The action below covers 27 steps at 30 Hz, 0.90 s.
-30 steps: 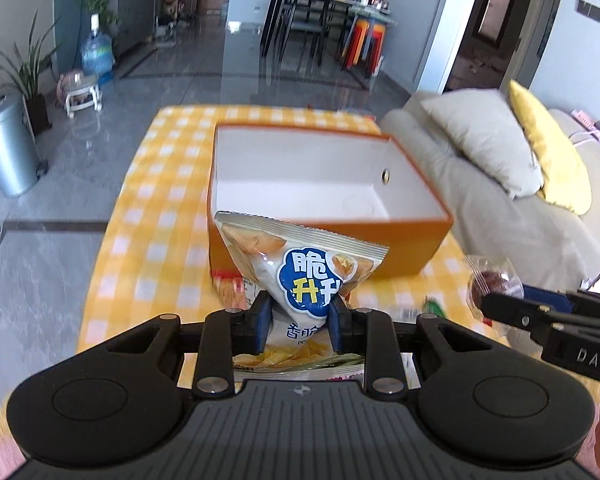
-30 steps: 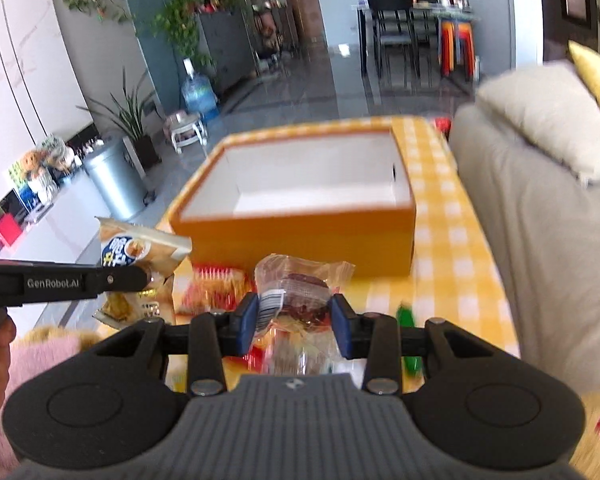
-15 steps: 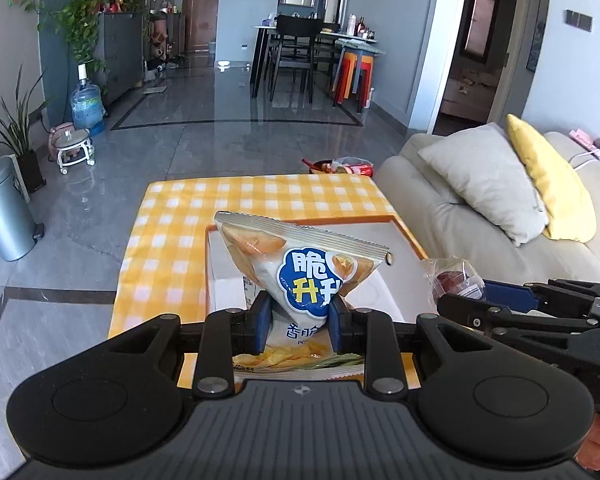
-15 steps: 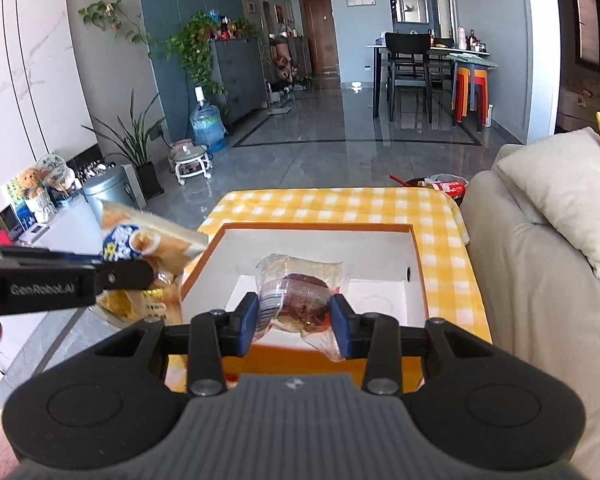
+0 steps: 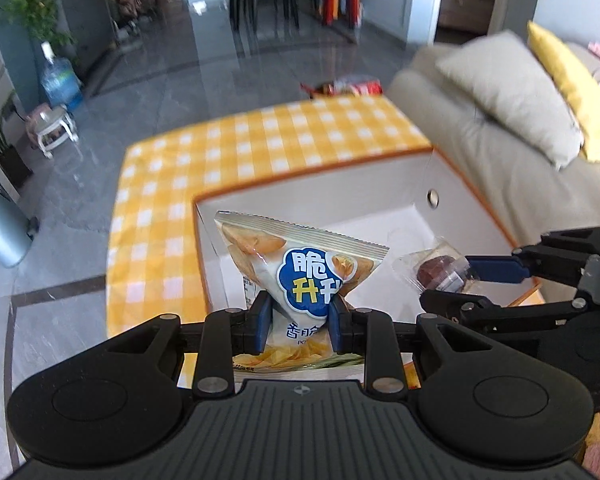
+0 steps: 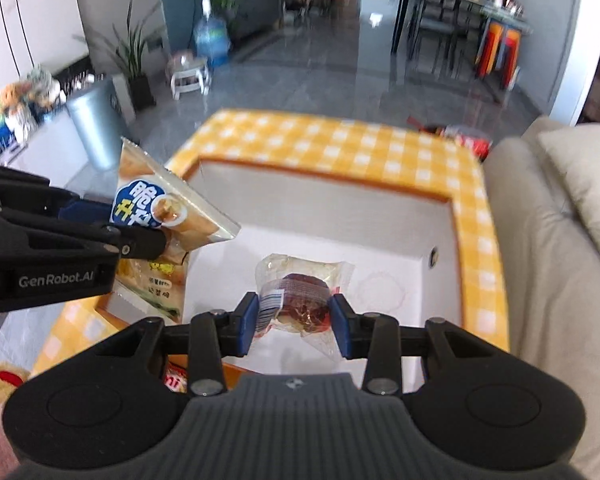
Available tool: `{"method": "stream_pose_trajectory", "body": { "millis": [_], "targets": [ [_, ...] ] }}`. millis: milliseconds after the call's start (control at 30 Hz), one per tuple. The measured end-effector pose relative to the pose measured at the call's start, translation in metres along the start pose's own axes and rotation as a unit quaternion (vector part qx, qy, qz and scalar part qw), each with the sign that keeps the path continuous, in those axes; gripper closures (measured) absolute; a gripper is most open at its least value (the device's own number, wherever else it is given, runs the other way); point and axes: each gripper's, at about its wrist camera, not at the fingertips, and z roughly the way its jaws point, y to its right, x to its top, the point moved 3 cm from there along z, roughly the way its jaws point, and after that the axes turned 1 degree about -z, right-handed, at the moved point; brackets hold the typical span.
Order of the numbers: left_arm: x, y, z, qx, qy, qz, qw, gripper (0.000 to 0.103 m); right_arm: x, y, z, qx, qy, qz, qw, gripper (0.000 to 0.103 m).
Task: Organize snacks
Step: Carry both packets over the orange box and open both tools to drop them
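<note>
Now a chip bag (image 5: 300, 276) is pinched at its lower middle between the two blue pads of the left tool (image 5: 298, 326), which is closed tightly on it. The bag stands upright above the pads, with its sealed top edge leaning away, and it is held over the near left part of the orange box (image 5: 476, 196). In the right wrist view the same bag is seen at the left rim of the box, just above the edge. A clear-wrapped pastry (image 6: 300, 296) with a dark round filling is gripped between the pads of the right tool (image 6: 294, 322), whose jaws are narrowed onto the wrapper from both sides. The pastry is held over the white inside of the box, near the front wall. The two tools are side by side, close but not touching. The box rests on a worktop (image 5: 260, 148) covered with a yellow checked cloth, and a grey sofa (image 6: 540, 240) is beside it.
</note>
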Motion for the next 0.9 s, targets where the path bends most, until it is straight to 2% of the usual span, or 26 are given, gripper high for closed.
{"method": "stream_pose_trajectory", "body": {
  "millis": [233,467,633,900],
  "targets": [
    [-0.002,0.012,0.028,0.007,-0.049,0.057,0.9972,0.071,-0.002,0.009,0.055,0.031,-0.097,0.013,0.995,0.066],
    [-0.002,0.019,0.051,0.016,-0.091,0.078,0.9927,0.071,-0.015,0.010,0.086,0.055,-0.152,0.029,0.986,0.066],
    [-0.002,0.020,0.067,0.007,-0.133,0.078,0.9880,0.071,-0.018,0.012,0.096,0.069,-0.177,0.049,0.981,0.065],
    [-0.004,0.022,0.073,0.016,-0.147,0.089,0.9851,0.070,-0.017,0.013,0.099,0.067,-0.188,0.052,0.978,0.063]
  ]
}}
